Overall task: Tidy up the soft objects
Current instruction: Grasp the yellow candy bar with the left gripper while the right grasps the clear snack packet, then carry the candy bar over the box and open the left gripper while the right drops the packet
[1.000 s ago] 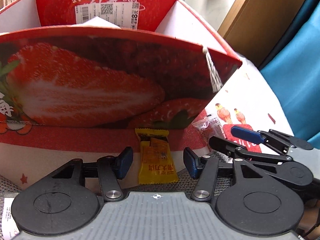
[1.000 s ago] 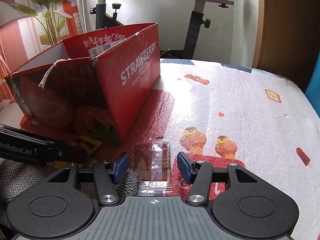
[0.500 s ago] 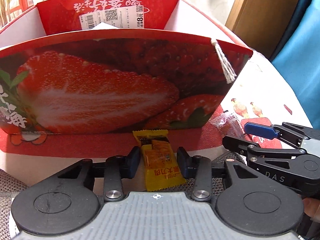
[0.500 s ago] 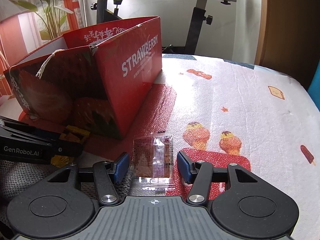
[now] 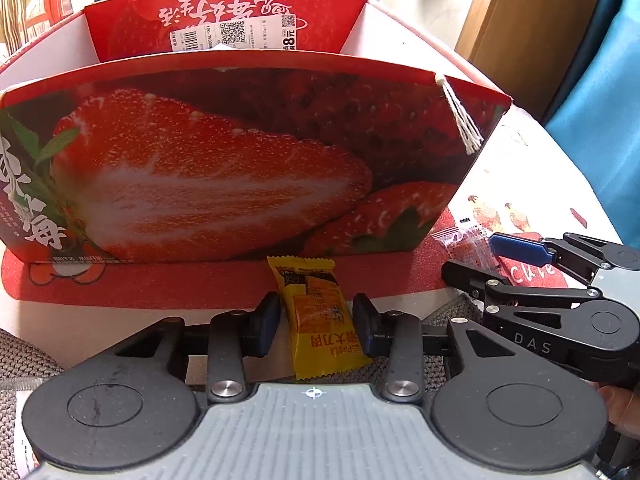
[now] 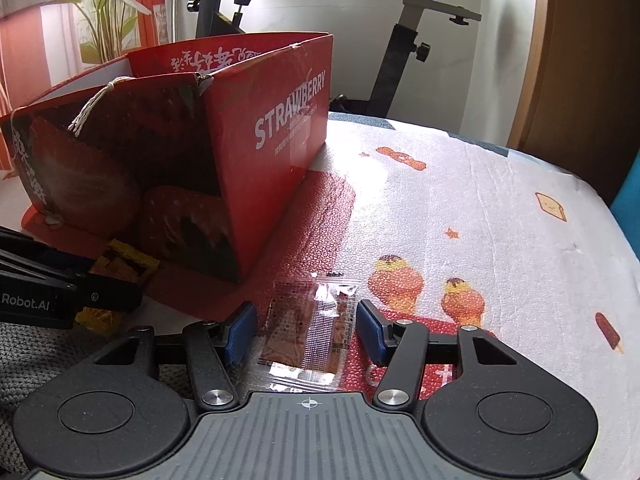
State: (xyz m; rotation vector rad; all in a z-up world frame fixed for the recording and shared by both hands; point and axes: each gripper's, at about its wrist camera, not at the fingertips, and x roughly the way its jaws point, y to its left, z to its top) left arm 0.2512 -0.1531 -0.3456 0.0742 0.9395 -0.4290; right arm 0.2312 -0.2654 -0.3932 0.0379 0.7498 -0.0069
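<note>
At lower centre of the left wrist view, the left gripper (image 5: 316, 326) has just been closing; its jaws bracket a yellow-and-orange foil snack packet (image 5: 318, 320), contact unclear. In the right wrist view, the right gripper (image 6: 306, 330) stands part-open around a clear plastic sachet (image 6: 310, 330), gaps showing. Beyond, mid-frame, stands the open red strawberry-printed cardboard box (image 5: 224, 168) on the cartoon-printed white cloth (image 6: 460, 200).
</note>
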